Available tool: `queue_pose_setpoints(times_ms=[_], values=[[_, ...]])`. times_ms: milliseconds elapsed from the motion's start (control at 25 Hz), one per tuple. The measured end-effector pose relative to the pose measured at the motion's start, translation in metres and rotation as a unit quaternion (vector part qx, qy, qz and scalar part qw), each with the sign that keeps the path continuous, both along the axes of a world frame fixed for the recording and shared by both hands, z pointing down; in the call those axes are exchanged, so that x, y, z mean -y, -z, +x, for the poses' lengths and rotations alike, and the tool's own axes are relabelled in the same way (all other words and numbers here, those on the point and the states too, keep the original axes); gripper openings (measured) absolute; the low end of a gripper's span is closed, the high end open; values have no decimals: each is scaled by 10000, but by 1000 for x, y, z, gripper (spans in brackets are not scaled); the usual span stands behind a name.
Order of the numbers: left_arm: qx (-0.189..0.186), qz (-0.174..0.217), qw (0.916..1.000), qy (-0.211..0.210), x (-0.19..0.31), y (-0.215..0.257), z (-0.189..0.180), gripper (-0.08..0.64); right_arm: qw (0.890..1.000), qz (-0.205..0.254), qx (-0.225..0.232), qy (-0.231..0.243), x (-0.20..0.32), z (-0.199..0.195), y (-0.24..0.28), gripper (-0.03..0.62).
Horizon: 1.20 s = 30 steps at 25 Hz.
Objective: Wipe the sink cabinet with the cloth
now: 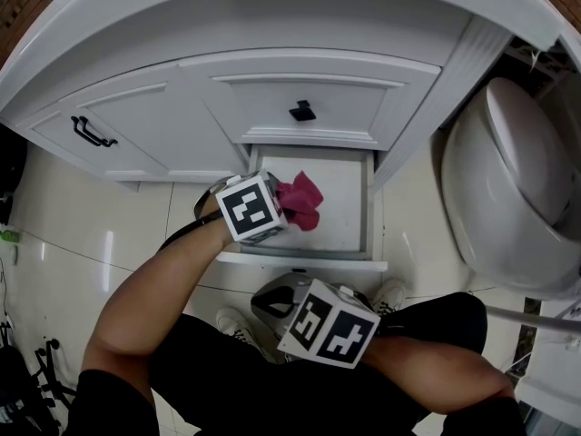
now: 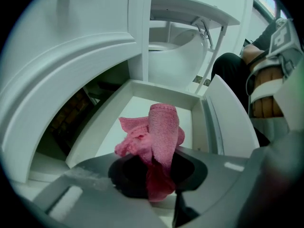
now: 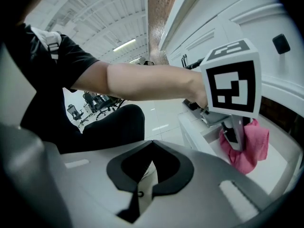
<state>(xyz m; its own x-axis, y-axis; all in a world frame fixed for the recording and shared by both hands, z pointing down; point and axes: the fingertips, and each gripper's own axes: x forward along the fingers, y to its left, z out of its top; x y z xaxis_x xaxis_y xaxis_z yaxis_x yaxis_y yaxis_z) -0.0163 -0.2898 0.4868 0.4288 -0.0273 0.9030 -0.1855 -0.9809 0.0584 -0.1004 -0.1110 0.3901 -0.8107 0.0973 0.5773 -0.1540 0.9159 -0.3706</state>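
A toilet (image 1: 508, 198) stands just right of the sink cabinet (image 1: 300, 71), whose bottom drawer (image 1: 349, 221) is pulled out toward your knees. Your left gripper (image 2: 154, 175) is clamped on the cloth (image 2: 159, 137), a crumpled pink knit bunch held over the drawer's white floor. Your right gripper (image 3: 137, 191) sits low by your lap, jaws together on nothing.

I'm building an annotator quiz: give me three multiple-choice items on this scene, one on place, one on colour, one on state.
1. Where is the cloth? A: on the floor. B: over the open drawer. C: on the countertop.
2. Its colour? A: blue. B: white. C: pink.
3. The right tool is: A: shut, empty. B: gripping the cloth. C: gripping a handle.
Answers: B, the left tool holds it above the drawer; C, it is plainly pink; A, its jaws meet with nothing between.
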Motion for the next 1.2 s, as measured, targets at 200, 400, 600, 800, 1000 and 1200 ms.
queue_pose_setpoints(times_ms=[200, 400, 600, 800, 1000, 1200], values=[[210, 71, 9997, 69, -2, -1, -27, 97, 10000, -27, -85, 3, -1, -3, -6, 6], [123, 118, 9997, 182, 1, 5, -32, 97, 9999, -52, -123, 39, -6, -6, -9, 6], [-249, -86, 9995, 191, -10, 18, -8, 97, 9999, -42, -132, 44, -10, -6, -9, 6], [-767, -247, 9967, -129, -26, 29, 48, 97, 9999, -16, -106, 26, -12, -5, -7, 6], [-812, -347, 9950, -475, -42, 27, 81, 97, 9999, 2, -94, 44, -17, -2, -5, 6], [-982, -259, 9916, -804, -50, 29, 106, 97, 10000, 37, -76, 15, -17, 2, -5, 6]])
